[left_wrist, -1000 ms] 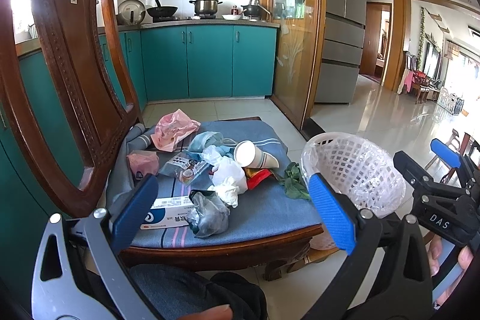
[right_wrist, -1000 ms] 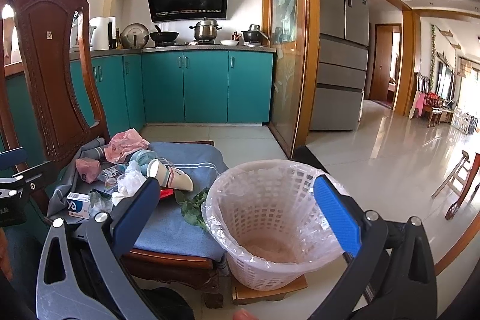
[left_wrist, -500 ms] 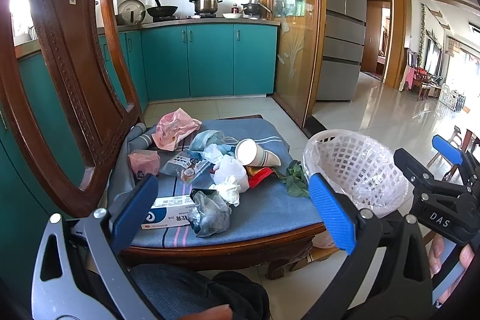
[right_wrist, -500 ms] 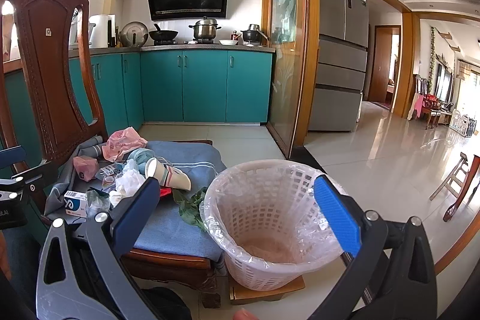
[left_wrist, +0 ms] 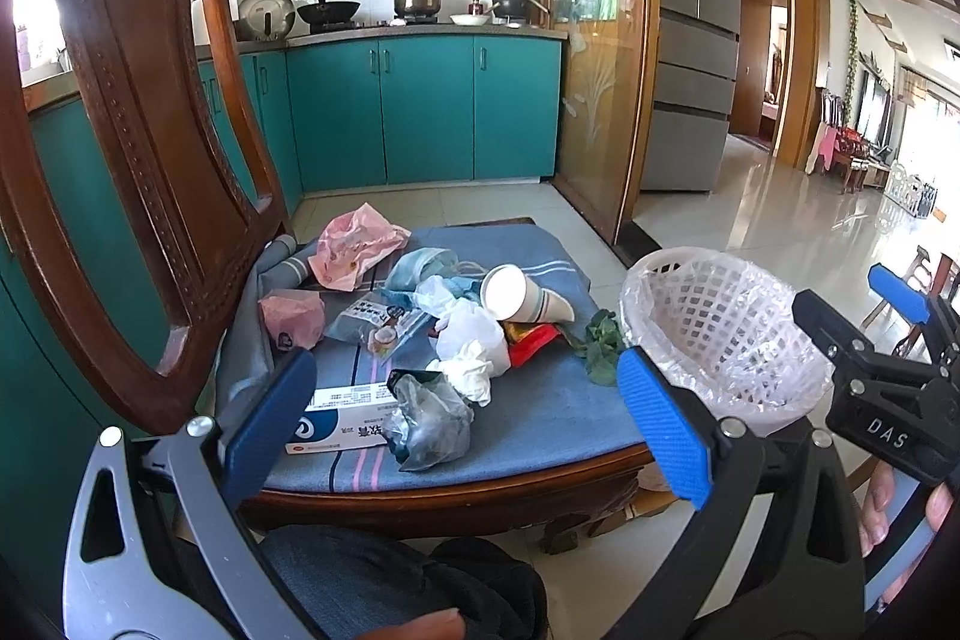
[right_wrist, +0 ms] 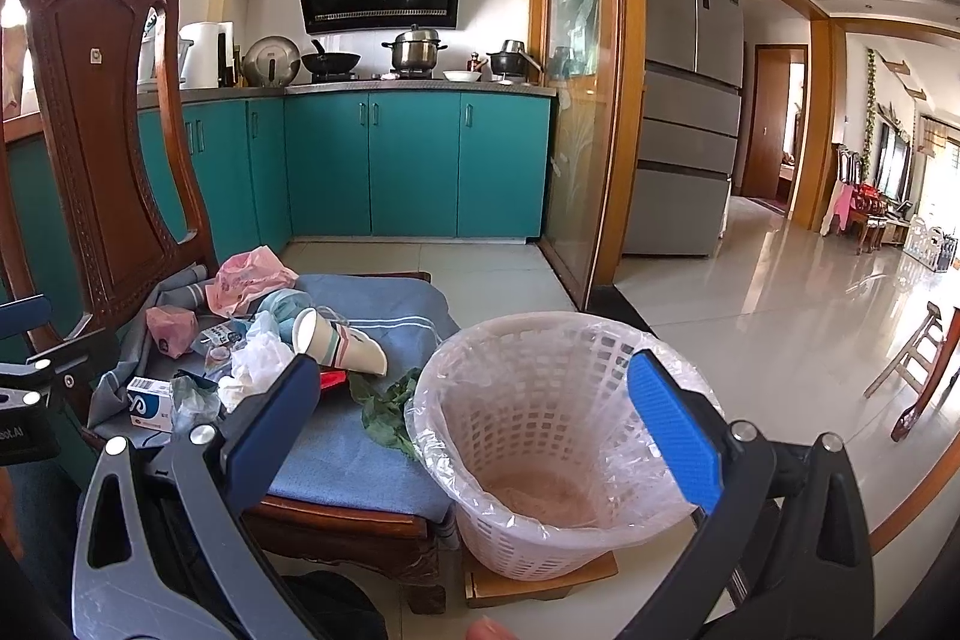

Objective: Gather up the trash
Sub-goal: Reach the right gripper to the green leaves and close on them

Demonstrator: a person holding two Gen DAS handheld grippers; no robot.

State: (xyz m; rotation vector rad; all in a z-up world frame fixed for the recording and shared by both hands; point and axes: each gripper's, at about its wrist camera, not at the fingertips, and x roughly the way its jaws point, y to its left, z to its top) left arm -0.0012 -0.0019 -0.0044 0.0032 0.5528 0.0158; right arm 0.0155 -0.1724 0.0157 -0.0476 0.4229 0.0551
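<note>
Trash lies on the blue chair cushion [left_wrist: 540,418]: a white-blue box [left_wrist: 342,418], a grey crumpled bag [left_wrist: 429,421], white tissue [left_wrist: 471,370], a paper cup [left_wrist: 522,295] on its side, a red wrapper [left_wrist: 531,340], green leaves [left_wrist: 600,340], pink bags [left_wrist: 357,247]. A white lined basket [right_wrist: 558,436] stands right of the chair. My left gripper [left_wrist: 465,412] is open and empty, in front of the cushion's near edge. My right gripper [right_wrist: 474,412] is open and empty, in front of the basket; it also shows in the left wrist view [left_wrist: 894,376].
The carved wooden chair back [left_wrist: 138,112] rises at the left. Teal kitchen cabinets [left_wrist: 420,112] stand behind, a fridge [left_wrist: 690,58] to the right. The basket rests on a small wooden board [right_wrist: 540,577]. Shiny tiled floor [right_wrist: 780,328] stretches to the right.
Both grippers have shifted slightly; the chair and basket sit a little differently in view. Both stay open and empty. The trash has not moved.
</note>
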